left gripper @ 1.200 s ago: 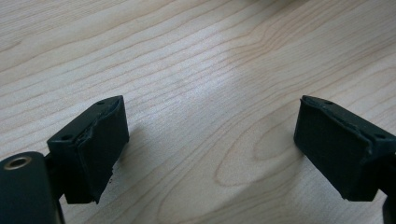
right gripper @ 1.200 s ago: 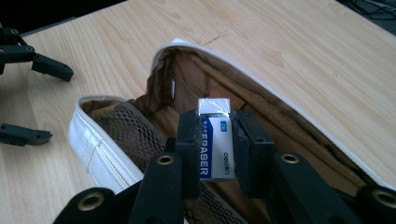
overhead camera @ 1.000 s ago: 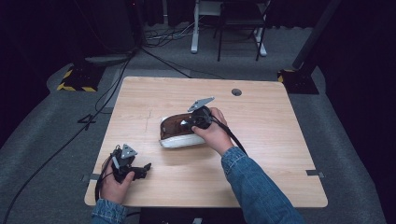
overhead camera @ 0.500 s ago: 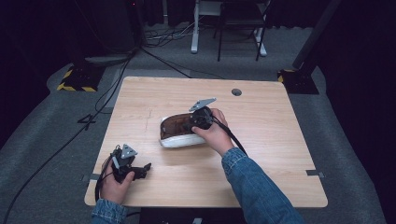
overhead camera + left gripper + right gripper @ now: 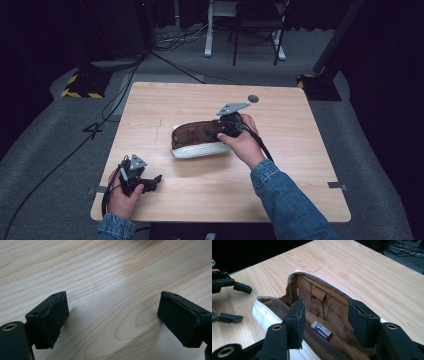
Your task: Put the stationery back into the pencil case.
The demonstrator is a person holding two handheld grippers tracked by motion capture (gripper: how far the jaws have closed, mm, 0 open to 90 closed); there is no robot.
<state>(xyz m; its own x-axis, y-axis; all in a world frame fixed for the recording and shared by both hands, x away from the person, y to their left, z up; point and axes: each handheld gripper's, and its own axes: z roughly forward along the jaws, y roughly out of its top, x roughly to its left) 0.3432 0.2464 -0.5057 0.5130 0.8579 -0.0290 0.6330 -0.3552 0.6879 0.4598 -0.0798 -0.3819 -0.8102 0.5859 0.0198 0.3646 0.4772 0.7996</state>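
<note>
Presently, the white pouch with brown fabric lining [image 5: 196, 141] lies open at the centre of the light wooden counter [image 5: 300, 165] in the high view. The right gripper [image 5: 325, 315] hovers over its mouth; its fingers have just been opening and now stand partly apart with nothing pressed between them. In the right gripper view a small white-and-blue card [image 5: 322, 330] rests inside on the lining, low in the frame. The left gripper [image 5: 150, 181] sits at the lower left of the high view, well apart from the pouch, fingers wide and empty.

Judgement: the pouch looks light and soft, its walls likely to fold under pressure. The stiffer white rim appears the soundest place to grip.
</note>
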